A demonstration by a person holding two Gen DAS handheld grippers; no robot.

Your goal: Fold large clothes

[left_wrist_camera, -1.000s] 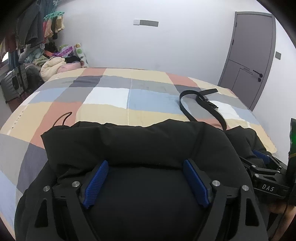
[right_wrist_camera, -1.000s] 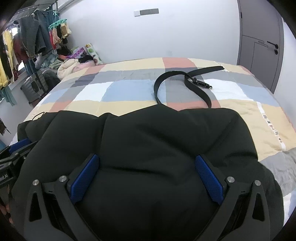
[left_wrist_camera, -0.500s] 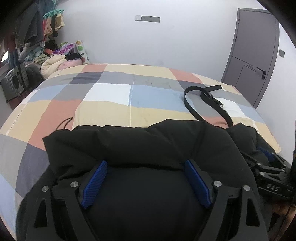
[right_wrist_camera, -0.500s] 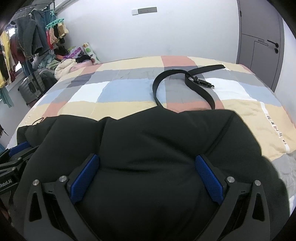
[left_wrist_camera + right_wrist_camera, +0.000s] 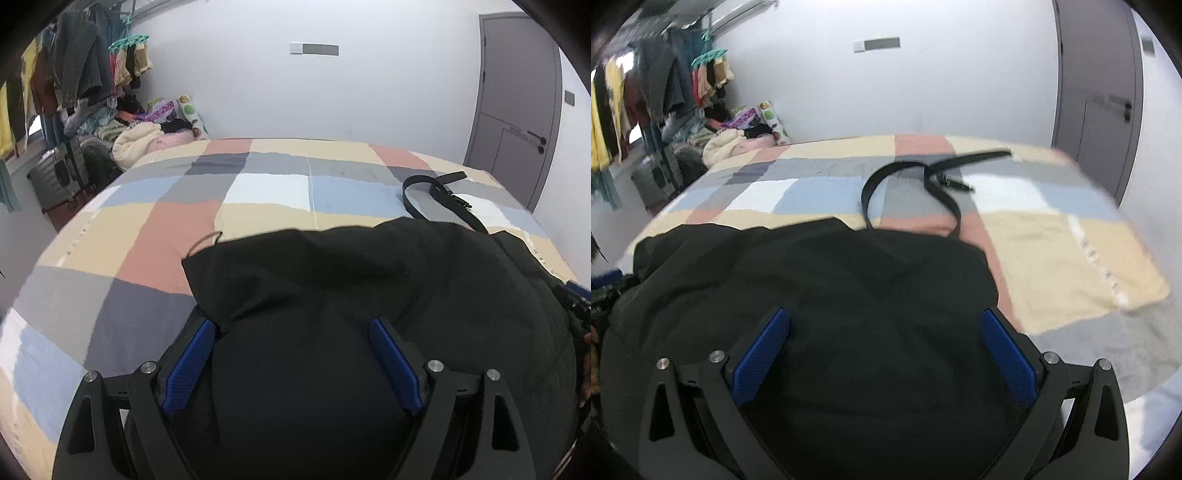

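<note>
A large black garment (image 5: 369, 288) lies bunched at the near edge of the checked bedspread (image 5: 177, 229); it also fills the right wrist view (image 5: 820, 288). My left gripper (image 5: 291, 332) has its jaws wide apart with the cloth heaped between the blue pads (image 5: 188, 365). My right gripper (image 5: 886, 325) stands the same way, its blue pads (image 5: 1008, 362) spread over the garment's right part. The right gripper's tip shows at the far right of the left wrist view (image 5: 576, 295).
A black belt (image 5: 923, 184) lies on the bed beyond the garment, also in the left wrist view (image 5: 439, 192). A clothes rack and pile (image 5: 92, 96) stand at the left. A grey door (image 5: 517, 110) is at the right.
Both grippers have lifted and swung, the left one to the right and the right one to the left. The garment's far edge sits more to the right in the left view.
</note>
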